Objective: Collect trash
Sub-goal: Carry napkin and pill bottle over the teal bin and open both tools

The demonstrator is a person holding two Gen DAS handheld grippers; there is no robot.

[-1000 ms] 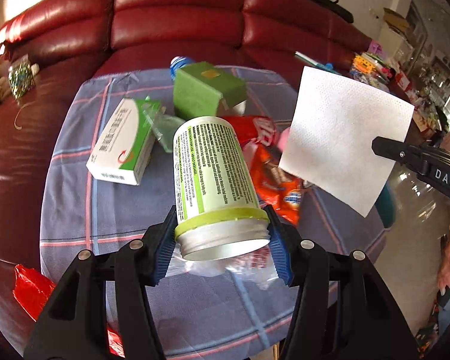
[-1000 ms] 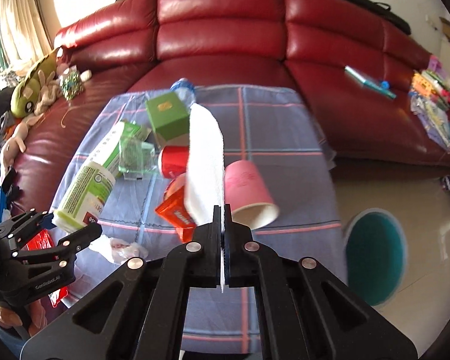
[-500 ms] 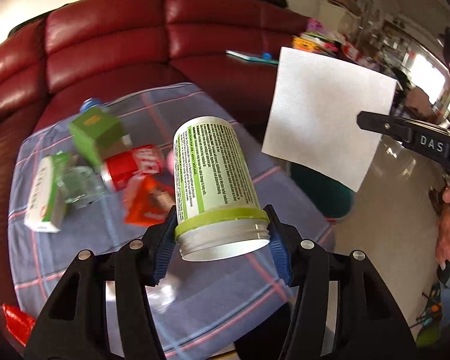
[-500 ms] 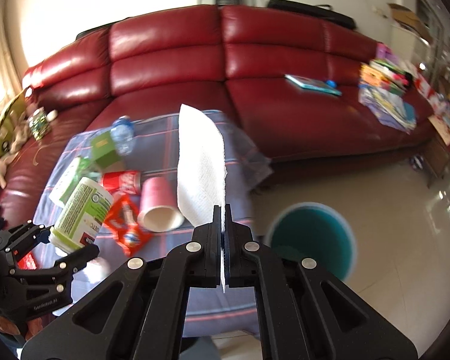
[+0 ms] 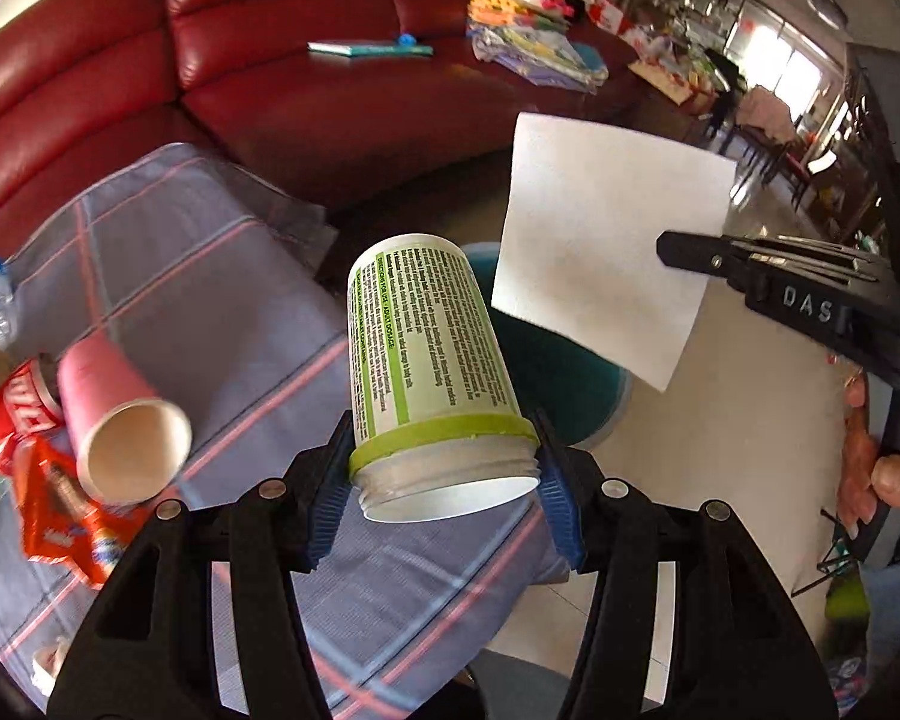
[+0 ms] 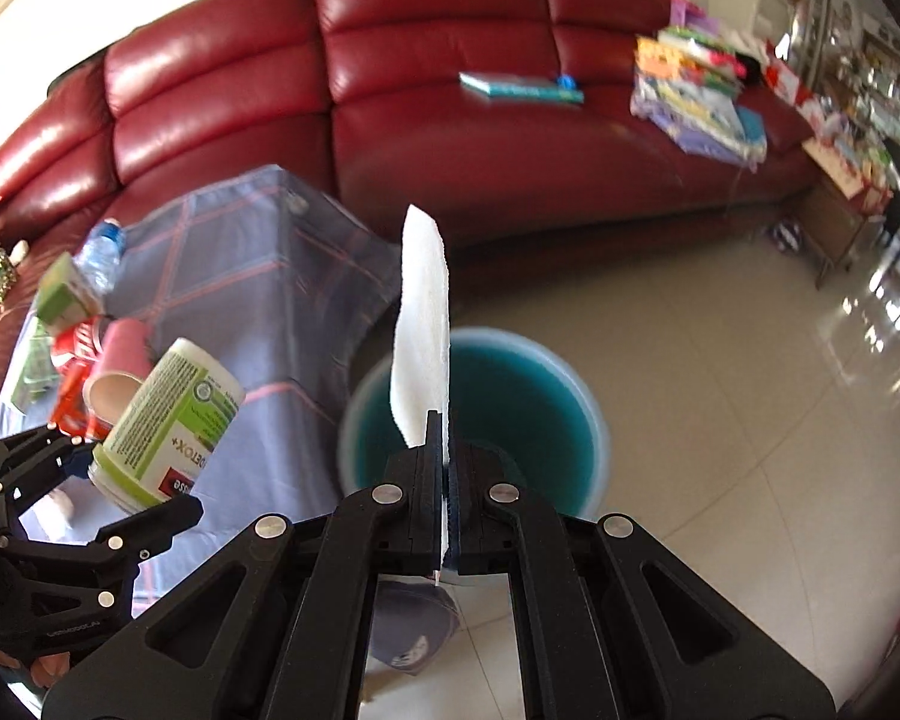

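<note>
My left gripper [image 5: 444, 468] is shut on a white jar with a green label [image 5: 426, 360], held by its open neck above the table's right edge. The jar also shows in the right wrist view [image 6: 168, 420]. My right gripper [image 6: 444, 480] is shut on a white paper napkin [image 6: 423, 324], which stands up edge-on just above and in front of a teal bin [image 6: 510, 396] on the floor. In the left wrist view the napkin [image 5: 606, 246] hangs flat over the bin [image 5: 558, 372], right of the jar.
The table with a blue checked cloth [image 5: 222, 312] holds a pink paper cup [image 5: 120, 420], a red can [image 5: 18, 414], an orange wrapper [image 5: 60, 510], a green box [image 6: 66, 294] and a water bottle [image 6: 99, 252]. A red sofa [image 6: 450, 90] stands behind; tiled floor [image 6: 750, 420] lies right.
Both grippers have swung right, away from the table's middle, carrying the jar and the napkin. The teal bin is now directly under the napkin and just beyond the jar.
</note>
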